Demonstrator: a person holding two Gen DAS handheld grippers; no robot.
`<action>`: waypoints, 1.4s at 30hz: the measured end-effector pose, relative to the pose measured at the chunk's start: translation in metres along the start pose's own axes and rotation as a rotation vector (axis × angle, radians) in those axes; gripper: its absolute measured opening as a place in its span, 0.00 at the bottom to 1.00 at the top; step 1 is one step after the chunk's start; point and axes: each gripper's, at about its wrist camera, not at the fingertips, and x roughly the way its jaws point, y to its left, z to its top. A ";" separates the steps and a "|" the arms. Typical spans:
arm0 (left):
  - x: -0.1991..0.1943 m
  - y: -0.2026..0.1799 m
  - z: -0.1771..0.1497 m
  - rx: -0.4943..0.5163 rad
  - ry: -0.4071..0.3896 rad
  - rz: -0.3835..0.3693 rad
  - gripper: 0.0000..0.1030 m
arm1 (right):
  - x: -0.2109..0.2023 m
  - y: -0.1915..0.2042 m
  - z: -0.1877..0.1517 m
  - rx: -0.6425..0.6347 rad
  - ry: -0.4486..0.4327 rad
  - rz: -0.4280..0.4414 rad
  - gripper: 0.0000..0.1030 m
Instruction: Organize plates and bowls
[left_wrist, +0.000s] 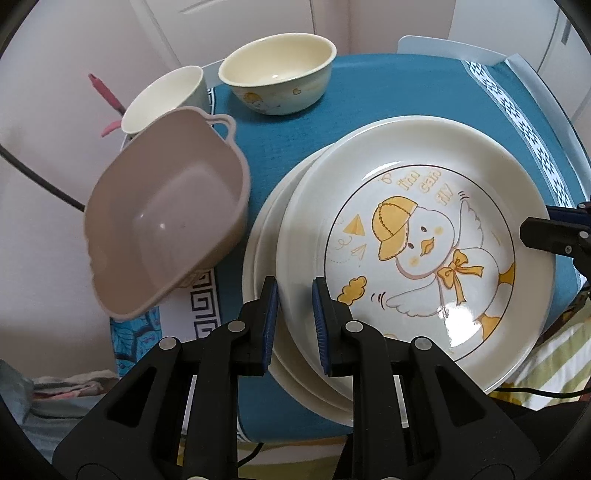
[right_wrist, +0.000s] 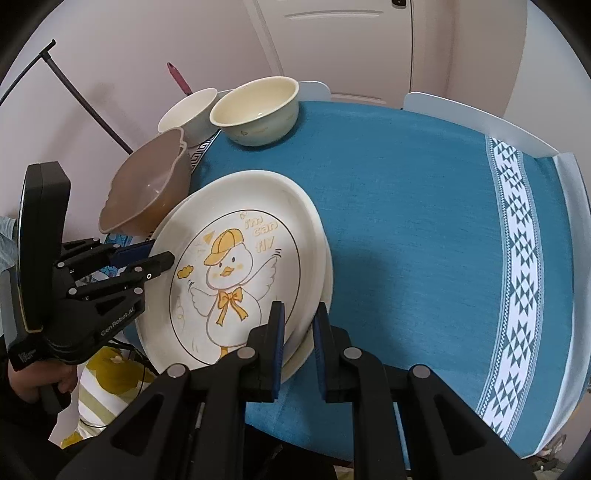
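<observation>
Gripping duck plate (left_wrist: 424, 236) rim from both sides: left gripper (left_wrist: 294, 317) and right gripper (right_wrist: 299, 343) fingers clenched on it. Plate sits atop plate stack (left_wrist: 266, 266) on blue-clothed surface (right_wrist: 406, 206), beside taupe bowl (left_wrist: 166, 229).
</observation>
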 end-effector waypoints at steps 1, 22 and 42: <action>0.000 -0.001 0.000 0.001 0.000 0.004 0.16 | 0.001 0.000 0.000 0.000 0.002 0.002 0.13; -0.010 -0.012 0.001 0.020 0.005 0.100 0.16 | 0.013 0.005 -0.003 -0.067 0.034 -0.021 0.13; -0.015 -0.011 0.001 0.011 -0.003 0.098 0.16 | 0.013 0.005 -0.004 -0.085 0.033 -0.039 0.14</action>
